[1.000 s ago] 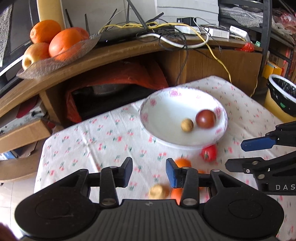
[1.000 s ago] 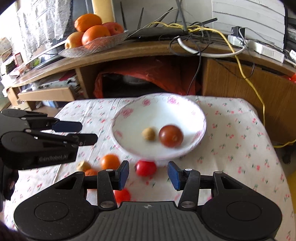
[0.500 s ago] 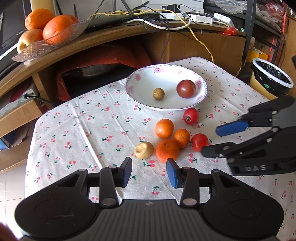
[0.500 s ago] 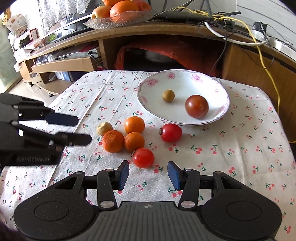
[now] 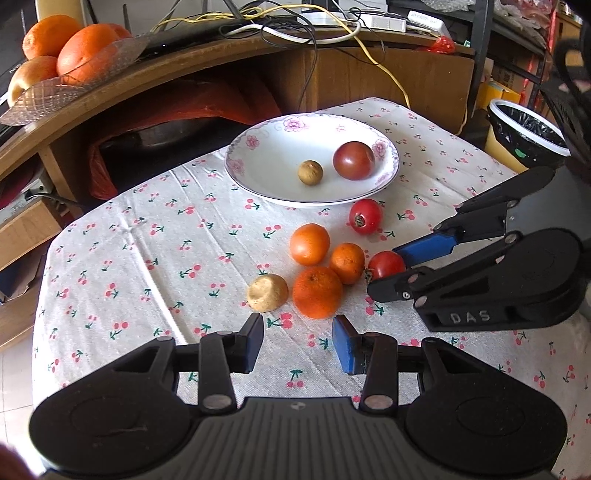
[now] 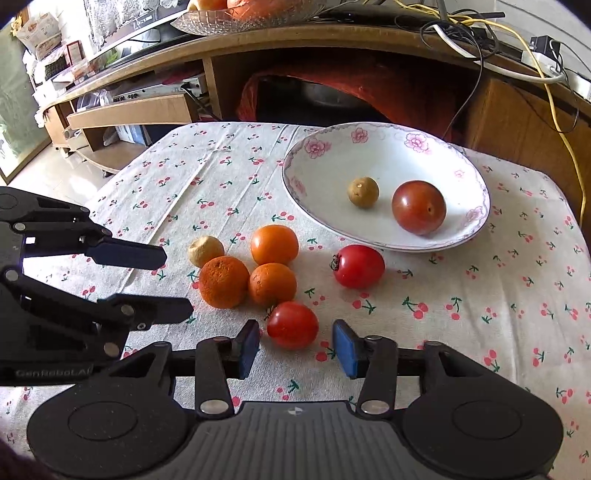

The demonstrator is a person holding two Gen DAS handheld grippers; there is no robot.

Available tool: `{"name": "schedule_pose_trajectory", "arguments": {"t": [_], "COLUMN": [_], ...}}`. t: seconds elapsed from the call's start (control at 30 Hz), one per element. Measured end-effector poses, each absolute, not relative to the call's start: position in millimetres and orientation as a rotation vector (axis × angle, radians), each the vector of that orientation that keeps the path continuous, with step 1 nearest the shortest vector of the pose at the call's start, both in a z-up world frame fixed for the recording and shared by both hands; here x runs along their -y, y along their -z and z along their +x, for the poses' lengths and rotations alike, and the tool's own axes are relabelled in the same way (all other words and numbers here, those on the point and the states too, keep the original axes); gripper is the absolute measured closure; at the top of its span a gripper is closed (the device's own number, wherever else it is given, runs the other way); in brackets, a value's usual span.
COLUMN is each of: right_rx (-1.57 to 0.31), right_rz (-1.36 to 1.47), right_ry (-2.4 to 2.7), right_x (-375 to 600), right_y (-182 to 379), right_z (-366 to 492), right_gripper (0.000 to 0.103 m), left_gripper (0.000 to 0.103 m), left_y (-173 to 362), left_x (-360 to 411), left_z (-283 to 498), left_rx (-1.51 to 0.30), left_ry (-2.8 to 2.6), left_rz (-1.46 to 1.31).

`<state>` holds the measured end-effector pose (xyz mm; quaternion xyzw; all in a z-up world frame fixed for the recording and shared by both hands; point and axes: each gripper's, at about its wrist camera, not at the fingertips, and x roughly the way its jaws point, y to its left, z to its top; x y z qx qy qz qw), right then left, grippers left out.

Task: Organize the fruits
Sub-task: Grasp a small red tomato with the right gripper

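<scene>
A white flowered plate holds a dark red tomato and a small brown fruit. On the cherry-print cloth lie three oranges, a tan fruit and two red tomatoes. My right gripper is open with the nearer red tomato just in front of its jaws. My left gripper is open and empty, just short of the biggest orange.
The second red tomato lies beside the plate's near rim. A glass dish of oranges sits on the wooden shelf behind. Cables run along that shelf. A bin stands to the right of the table.
Both grippers have pulled back from the plate and dropped toward the loose fruit. The right gripper has closed in on the nearer red tomato. Both stay open.
</scene>
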<state>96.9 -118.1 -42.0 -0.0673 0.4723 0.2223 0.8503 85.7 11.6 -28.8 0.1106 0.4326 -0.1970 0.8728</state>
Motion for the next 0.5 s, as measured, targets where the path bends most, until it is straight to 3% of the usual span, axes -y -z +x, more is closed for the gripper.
{"name": "schedule_pose_trajectory", "arguments": {"t": [0.07, 0.5], "right_rx": [-0.998, -1.028], "right_rz": [-0.130, -0.088], "right_ry": [-0.468, -0.445], "right_x": [120.0, 137.7], "right_y": [40.9, 38.8], "right_z": [97.6, 97.1], "right_gripper": [0.079, 0.079], "left_gripper": [0.053, 0.054], "left_y": [30.5, 34.4], "left_x": [-9.5, 14.7], "left_z": [87.0, 96.2], "left_rx": [-0.902, -0.831], "left_ry": [0.421, 0.502], "left_rz": [0.233, 0.346]}}
